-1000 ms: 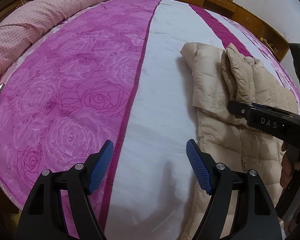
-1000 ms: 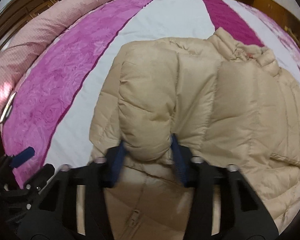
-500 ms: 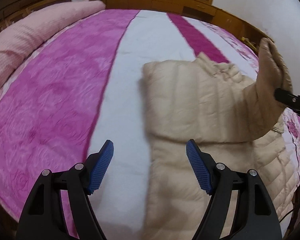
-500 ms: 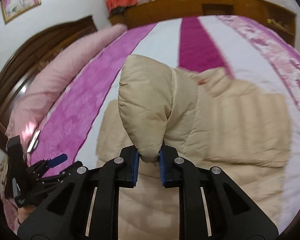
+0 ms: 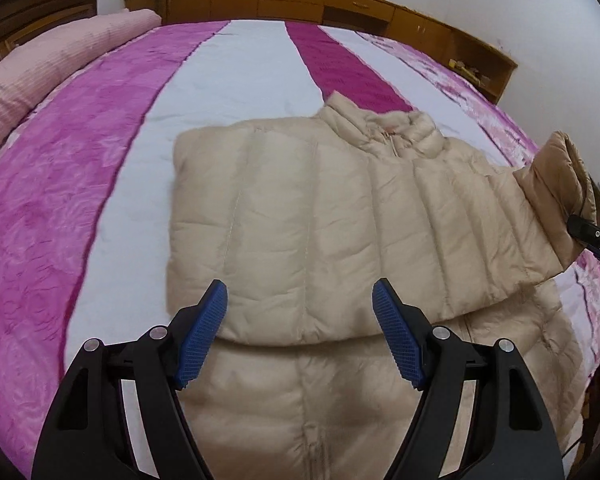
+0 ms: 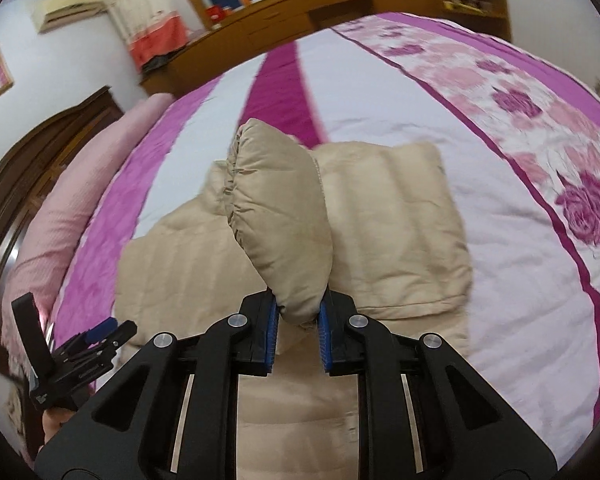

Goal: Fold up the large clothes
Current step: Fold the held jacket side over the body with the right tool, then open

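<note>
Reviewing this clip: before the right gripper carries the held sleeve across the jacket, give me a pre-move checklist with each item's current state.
1. Right gripper clamped on the sleeve cuff: ok, both pads press the fabric.
2. Left gripper free to assist: ok, open, holding nothing, above the jacket.
3. Other sleeve already folded across the chest: ok, it lies flat over the front.
4. Jacket fully on the bedspread: cannot tell, its lower hem is hidden behind the grippers.
5. Collar lying flat: not ok, it stands bunched at the top.
6. Landing area over the chest clear: ok, only the folded sleeve lies there.
</note>
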Demonstrator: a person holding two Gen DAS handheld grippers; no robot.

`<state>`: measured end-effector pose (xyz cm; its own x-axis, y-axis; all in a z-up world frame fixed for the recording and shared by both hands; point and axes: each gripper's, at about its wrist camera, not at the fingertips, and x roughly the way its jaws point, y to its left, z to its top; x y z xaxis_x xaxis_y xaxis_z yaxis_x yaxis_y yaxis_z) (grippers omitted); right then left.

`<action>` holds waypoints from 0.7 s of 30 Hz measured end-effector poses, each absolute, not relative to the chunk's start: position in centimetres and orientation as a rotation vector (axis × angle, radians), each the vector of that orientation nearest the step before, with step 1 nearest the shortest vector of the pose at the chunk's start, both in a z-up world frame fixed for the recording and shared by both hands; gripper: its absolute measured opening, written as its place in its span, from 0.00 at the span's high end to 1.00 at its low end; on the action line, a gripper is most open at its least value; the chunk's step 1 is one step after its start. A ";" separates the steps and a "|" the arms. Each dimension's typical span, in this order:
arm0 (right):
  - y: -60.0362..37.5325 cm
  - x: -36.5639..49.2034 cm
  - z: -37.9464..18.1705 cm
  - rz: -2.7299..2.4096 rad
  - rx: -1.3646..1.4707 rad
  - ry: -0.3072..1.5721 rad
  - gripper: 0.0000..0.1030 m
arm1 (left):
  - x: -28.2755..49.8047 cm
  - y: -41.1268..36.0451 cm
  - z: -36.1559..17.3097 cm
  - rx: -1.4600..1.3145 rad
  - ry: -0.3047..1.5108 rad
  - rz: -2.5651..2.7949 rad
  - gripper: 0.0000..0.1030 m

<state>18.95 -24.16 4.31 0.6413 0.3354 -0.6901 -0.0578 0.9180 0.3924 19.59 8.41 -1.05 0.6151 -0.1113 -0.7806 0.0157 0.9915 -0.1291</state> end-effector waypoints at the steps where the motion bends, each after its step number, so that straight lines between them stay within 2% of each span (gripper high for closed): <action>1: -24.6 19.1 3.8 0.218 0.361 0.853 0.83 | 19.9 8.3 -1.3 -0.109 0.909 -0.071 0.29; 9: -27.0 19.7 1.0 0.080 0.386 0.885 0.69 | 21.1 7.8 -2.4 -0.090 0.933 -0.044 0.29; 21: -28.9 21.4 -1.7 -0.015 0.310 0.900 0.66 | 22.0 7.2 -3.5 -0.044 0.950 -0.033 0.28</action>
<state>21.41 -28.91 -1.69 0.6249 0.1169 -0.7719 0.1419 0.9553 0.2595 21.99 7.20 -3.48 0.5814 -0.0471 -0.8123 0.0087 0.9986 -0.0517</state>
